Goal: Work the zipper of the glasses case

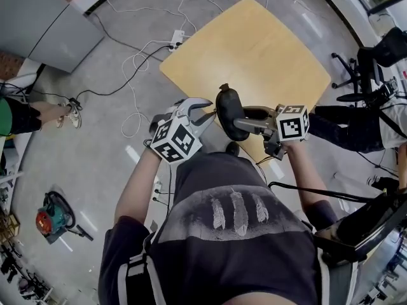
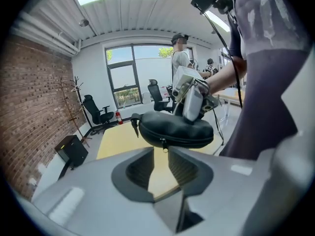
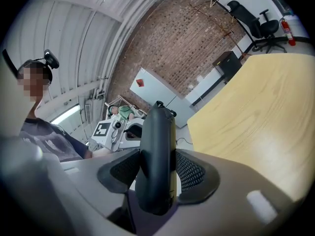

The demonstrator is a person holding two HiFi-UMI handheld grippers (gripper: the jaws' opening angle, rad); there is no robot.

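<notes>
The person's dark shirt (image 1: 235, 234) is closest to the camera. It fills the bottom of the head view. Just past it, both tools are up in the air in front of the chest.

Start on the left. The left tool (image 1: 205, 113) is let go. Its two jaws stand apart and nothing is pinched between them. In the left gripper view, the yellow tabletop (image 2: 118, 141) shows through the gap.

In the middle is the glasses case (image 1: 229, 110). It is black and rounded. It is not lying on the tabletop. It hangs in the air, and the tabletop is farther out, toward 12 o'clock in the head view. In that view the case is at 3 o'clock from the left tool, very near it.

In the left gripper view the case sits at 12 o'clock from the jaw tips. Its long side runs across from 9 o'clock to 3 o'clock, and the zipper line runs along that long side. The little zipper pull (image 2: 164, 144) hangs down toward 6 o'clock, right over the gap between the jaws. It is close to the tips, but the jaws do not squeeze it.

On the right, the right tool (image 1: 245, 124) is clenched on the case. In the right gripper view the case stands tall, from 12 o'clock to 6 o'clock, with a pad pressing on each side.

I think the left tool should take the pull, because it is free and nearest. Then the pull would have to slide along the long side. The pull is tiny, so the jaws must line up well.
</notes>
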